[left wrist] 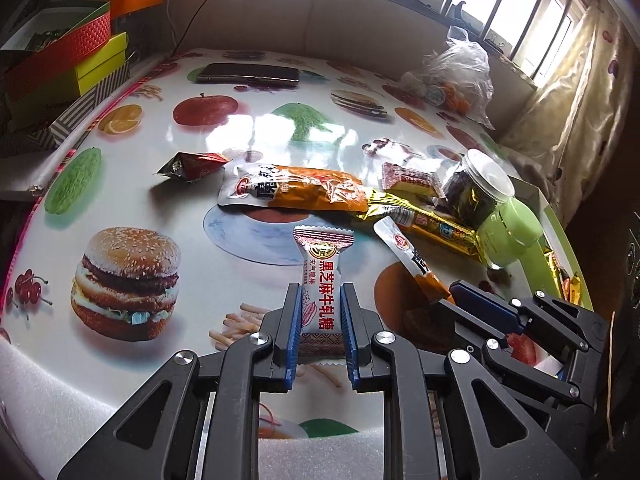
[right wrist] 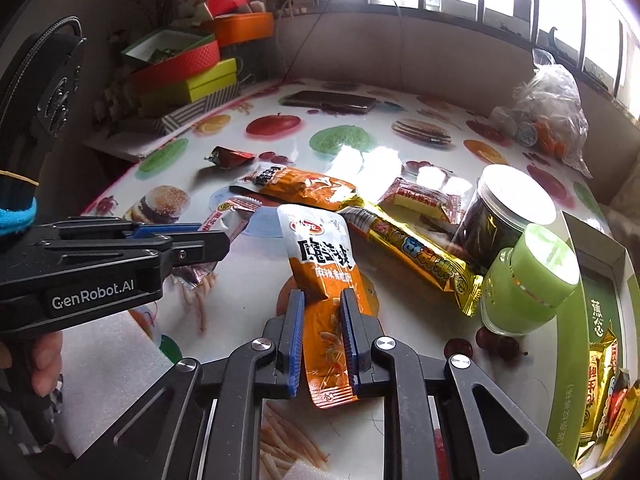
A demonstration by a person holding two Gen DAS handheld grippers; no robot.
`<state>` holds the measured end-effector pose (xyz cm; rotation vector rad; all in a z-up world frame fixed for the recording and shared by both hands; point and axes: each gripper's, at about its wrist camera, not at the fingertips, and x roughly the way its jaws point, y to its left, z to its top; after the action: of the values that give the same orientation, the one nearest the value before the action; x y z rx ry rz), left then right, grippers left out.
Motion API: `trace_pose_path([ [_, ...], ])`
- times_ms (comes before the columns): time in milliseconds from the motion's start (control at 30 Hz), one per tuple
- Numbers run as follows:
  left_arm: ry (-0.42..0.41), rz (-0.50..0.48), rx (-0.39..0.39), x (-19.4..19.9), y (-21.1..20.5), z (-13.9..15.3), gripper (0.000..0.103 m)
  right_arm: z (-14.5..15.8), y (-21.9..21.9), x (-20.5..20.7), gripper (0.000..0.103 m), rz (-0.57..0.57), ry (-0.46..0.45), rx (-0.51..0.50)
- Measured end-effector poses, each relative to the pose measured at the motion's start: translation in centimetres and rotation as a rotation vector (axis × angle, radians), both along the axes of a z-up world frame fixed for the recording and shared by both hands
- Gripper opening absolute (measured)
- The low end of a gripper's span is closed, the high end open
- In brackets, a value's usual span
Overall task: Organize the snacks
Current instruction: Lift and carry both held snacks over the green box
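While sunlight is glaring off the food-print table (left wrist: 132, 168) by the window, the left gripper (left wrist: 320, 320) is clamping a nougat (left wrist: 322, 280), the right gripper (right wrist: 320, 328) an orange pouch (right wrist: 324, 280), both above snacks.

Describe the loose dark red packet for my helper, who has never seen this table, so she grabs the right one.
Start at the phone on the far side of the fruit-print table. Nearer, a long orange pouch lies crosswise; the dark red packet sits just off its white end, alone. It is small, crumpled and foil-dark, unlike the flat pouches.

Both wrist views look low across one snack-strewn table (left wrist: 248, 128), side by side.
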<state>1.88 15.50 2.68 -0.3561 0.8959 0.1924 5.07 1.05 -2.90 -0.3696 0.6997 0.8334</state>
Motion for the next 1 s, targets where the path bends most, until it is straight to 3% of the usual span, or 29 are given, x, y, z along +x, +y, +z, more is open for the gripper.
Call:
trace_pose_path([
  [1000, -0.083, -0.101, 0.044, -0.5, -4.4, 4.2, 0.02, 4.9, -5.3, -1.9, 0.016, -0.097, -0.096, 0.093],
])
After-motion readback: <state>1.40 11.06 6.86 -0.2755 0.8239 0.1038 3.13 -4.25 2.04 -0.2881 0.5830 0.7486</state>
